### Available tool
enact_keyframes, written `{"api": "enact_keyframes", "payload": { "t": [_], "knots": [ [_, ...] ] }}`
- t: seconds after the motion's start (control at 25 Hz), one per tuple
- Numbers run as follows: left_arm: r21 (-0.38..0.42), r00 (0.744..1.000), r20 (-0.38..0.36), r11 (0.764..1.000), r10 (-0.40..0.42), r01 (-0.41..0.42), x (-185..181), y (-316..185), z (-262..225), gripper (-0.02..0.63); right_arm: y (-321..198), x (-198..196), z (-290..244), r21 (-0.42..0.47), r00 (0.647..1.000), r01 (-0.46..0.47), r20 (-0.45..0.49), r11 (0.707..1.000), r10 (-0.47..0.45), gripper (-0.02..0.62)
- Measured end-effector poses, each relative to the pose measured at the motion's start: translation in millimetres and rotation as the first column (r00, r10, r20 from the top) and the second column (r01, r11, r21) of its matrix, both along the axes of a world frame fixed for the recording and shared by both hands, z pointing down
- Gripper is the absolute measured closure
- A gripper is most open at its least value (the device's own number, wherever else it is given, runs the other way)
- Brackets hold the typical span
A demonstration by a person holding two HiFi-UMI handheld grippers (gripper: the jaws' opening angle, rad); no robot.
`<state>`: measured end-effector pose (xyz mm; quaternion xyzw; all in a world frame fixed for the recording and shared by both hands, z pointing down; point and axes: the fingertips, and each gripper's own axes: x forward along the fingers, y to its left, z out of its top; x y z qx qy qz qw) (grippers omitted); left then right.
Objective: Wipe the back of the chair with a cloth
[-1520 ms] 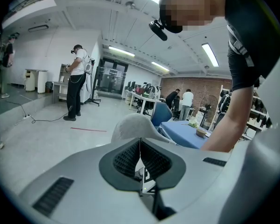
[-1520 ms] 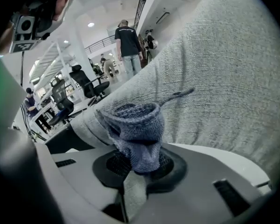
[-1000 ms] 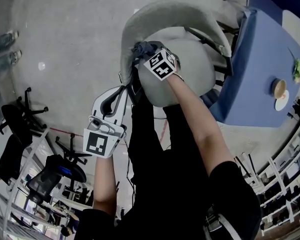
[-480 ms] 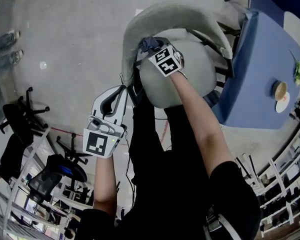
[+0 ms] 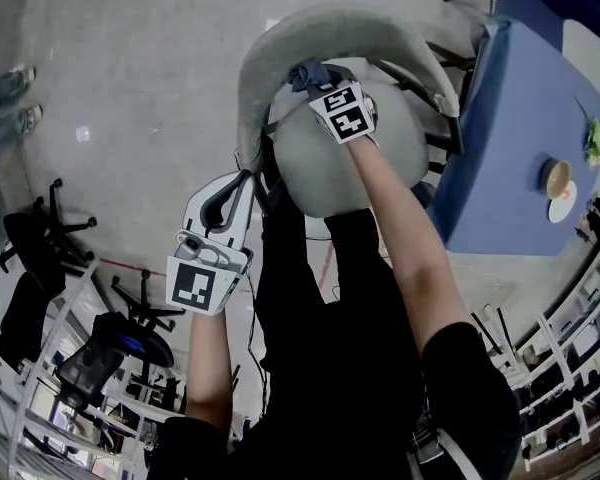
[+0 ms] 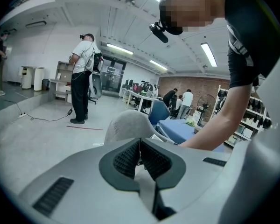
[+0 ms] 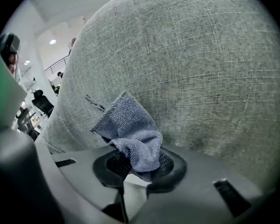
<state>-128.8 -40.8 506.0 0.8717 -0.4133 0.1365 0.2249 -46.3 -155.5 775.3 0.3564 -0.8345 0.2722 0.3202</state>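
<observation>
A grey fabric chair stands below me, its curved back (image 5: 310,30) arching over the round seat (image 5: 390,148). My right gripper (image 5: 315,80) is shut on a blue-grey cloth (image 5: 308,72) and holds it against the inner face of the chair back. In the right gripper view the cloth (image 7: 130,134) bunches out of the closed jaws and lies on the woven grey fabric (image 7: 191,64). My left gripper (image 5: 230,193) hangs low at the chair's left side, shut and holding nothing. In the left gripper view its pads (image 6: 130,158) meet, with the chair back (image 6: 128,125) beyond.
A blue-covered table (image 5: 525,138) stands right of the chair, with a cup (image 5: 558,176) and some greenery (image 5: 598,140) on it. Black office chairs (image 5: 40,253) and shelving sit at the lower left. A person (image 6: 81,78) stands across the room.
My right gripper has slid the cloth up and to the right along the chair back's inner face. The left gripper has stayed put.
</observation>
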Motion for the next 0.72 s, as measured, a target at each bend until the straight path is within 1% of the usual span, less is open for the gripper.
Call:
{"api": "enact_keyframes", "payload": {
  "t": [0.16,0.72],
  "knots": [
    [0.0,1.0,-0.002,1.0,0.008,-0.008,5,0,1,0.581,-6,15,2,0.009,1.0,-0.022,-0.017,1.0,0.022,0.508],
    [0.004,1.0,-0.002,1.0,0.031,-0.031,13,1,0,0.581,-21,68,6,0.005,0.984,-0.176,-0.013,0.984,0.176,0.508]
  ]
}}
